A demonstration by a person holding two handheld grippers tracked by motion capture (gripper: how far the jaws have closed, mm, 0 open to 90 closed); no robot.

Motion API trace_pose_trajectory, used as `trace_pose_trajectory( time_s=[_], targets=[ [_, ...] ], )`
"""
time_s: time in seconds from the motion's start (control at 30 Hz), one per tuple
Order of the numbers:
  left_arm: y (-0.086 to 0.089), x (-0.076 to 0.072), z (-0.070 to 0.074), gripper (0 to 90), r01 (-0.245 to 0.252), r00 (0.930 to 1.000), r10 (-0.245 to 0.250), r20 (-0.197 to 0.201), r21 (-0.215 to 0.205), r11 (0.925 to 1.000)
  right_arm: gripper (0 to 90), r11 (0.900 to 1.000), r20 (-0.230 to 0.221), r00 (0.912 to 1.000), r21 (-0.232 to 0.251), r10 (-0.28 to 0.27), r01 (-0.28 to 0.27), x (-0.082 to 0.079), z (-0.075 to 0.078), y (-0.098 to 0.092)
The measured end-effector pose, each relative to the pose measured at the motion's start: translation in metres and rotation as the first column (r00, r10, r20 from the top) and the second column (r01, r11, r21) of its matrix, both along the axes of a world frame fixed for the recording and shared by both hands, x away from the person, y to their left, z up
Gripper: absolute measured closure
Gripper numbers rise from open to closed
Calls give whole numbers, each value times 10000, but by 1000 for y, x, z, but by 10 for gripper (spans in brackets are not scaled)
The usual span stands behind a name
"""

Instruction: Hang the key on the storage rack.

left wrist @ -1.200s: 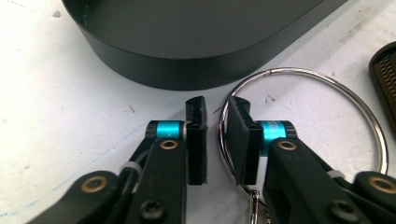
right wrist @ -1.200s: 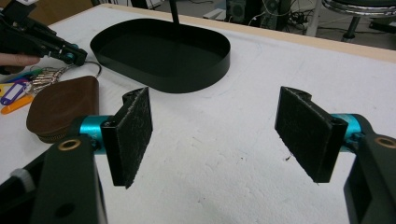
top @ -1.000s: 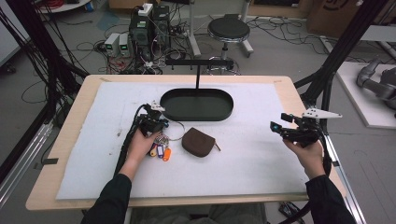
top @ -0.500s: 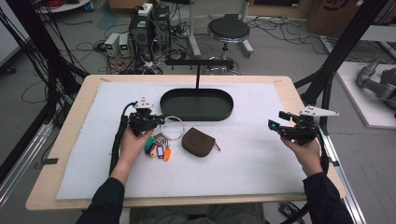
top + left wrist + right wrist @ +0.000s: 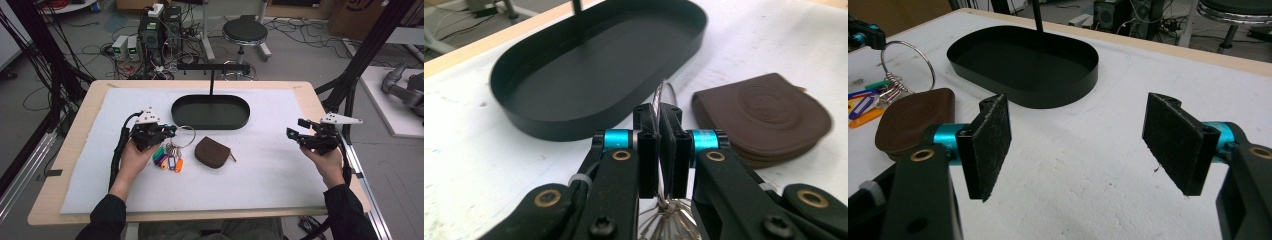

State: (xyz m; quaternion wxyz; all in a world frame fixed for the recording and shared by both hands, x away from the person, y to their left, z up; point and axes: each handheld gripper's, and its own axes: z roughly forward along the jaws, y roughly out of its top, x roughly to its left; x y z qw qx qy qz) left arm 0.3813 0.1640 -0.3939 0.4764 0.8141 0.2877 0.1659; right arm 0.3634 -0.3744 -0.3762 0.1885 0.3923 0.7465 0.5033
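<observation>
A wooden table (image 5: 75, 150) covered by a white mat (image 5: 270, 175) stood in a workshop with cables and computer boxes on the floor behind it. At the far middle of the mat sat a black oval tray (image 5: 210, 112) with an upright post rising from behind it. The left gripper (image 5: 169, 133) was held over the left part of the mat, its fingers (image 5: 649, 150) pressed together on the thin wire of a key ring (image 5: 186, 136). In the left gripper view the ring (image 5: 663, 100) stood up out of the closed pads, and beneath them the wire loops of the keys gathered. In the high view the large loop reached past the fingertips toward the tray, and the coloured key tags (image 5: 167, 159) hung below and just behind the fingertips, close to the mat; whether they touched it could not be told. A brown leather pouch (image 5: 212, 152) lay flat on the mat just beyond the fingertips, between them and the other hand, and in front of the tray's near wall. The right gripper (image 5: 295, 134) was held well apart over the right side of the mat, its fingers (image 5: 990, 142) spread wide with nothing between them. Ahead of its pads lay bare mat, then the tray (image 5: 1023, 65), with the pouch (image 5: 910, 120) and the ring (image 5: 908, 62) off beside one pad.
</observation>
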Motion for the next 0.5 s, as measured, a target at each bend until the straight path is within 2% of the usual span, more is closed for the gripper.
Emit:
trace_pose_trajectory(
  time_s=[0.13, 0.27, 0.37, 0.5],
  targets=[
    [0, -1, -1, 858, 204, 9998, -204, -85, -38, 9998, 281, 10000, 20, 10000, 14, -77, 77, 0, 0, 0],
    [-2, 0, -4, 854, 399, 9990, -395, -203, 201, 9990, 281, 10000, 16, 10000, 11, -80, 80, 0, 0, 0],
    [-4, 0, -5, 851, 489, 9985, -484, -246, 199, 9986, 281, 10000, 27, 10000, 6, -68, 68, 0, 0, 0],
    [-7, 2, -10, 836, 662, 9965, -632, -546, 551, 9963, 281, 10000, 34, 10000, -28, -57, 58, 0, 0, 0]
  ],
)
